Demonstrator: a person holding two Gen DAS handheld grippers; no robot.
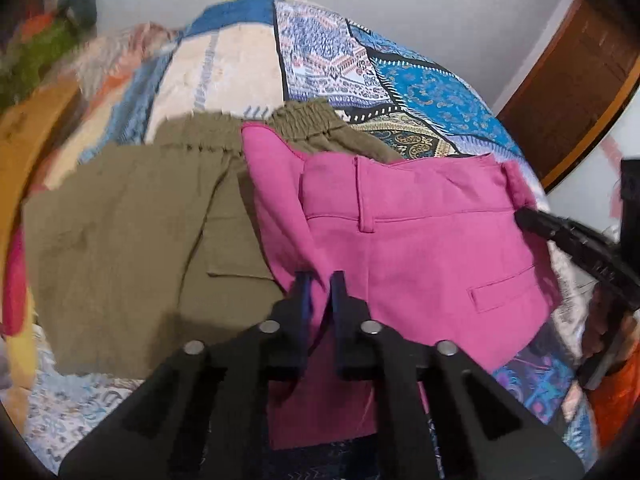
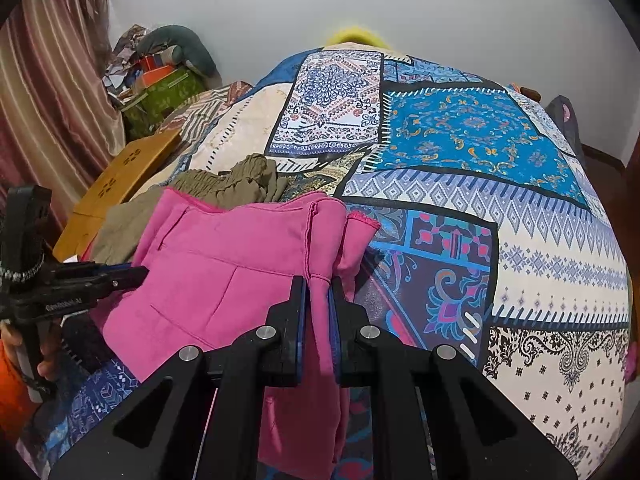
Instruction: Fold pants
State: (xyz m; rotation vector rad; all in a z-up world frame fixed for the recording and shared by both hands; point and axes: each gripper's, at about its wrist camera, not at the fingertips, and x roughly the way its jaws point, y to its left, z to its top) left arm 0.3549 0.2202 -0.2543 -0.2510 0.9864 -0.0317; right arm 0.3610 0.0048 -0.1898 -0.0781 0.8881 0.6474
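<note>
The pink pants hang lifted over the bed, waistband at the far side and a welt pocket facing me. My left gripper is shut on a pinch of the pink cloth at its left edge. My right gripper is shut on a fold of the pink pants at their right edge. In the left wrist view the right gripper reaches in from the right. In the right wrist view the left gripper reaches in from the left. Part of the pink cloth hangs below both grippers.
Olive green pants with an elastic waistband lie flat on the bed, left of and behind the pink pants. A patchwork bedspread covers the bed. A yellow wooden board and piled clutter stand at the left; a wooden door is at the right.
</note>
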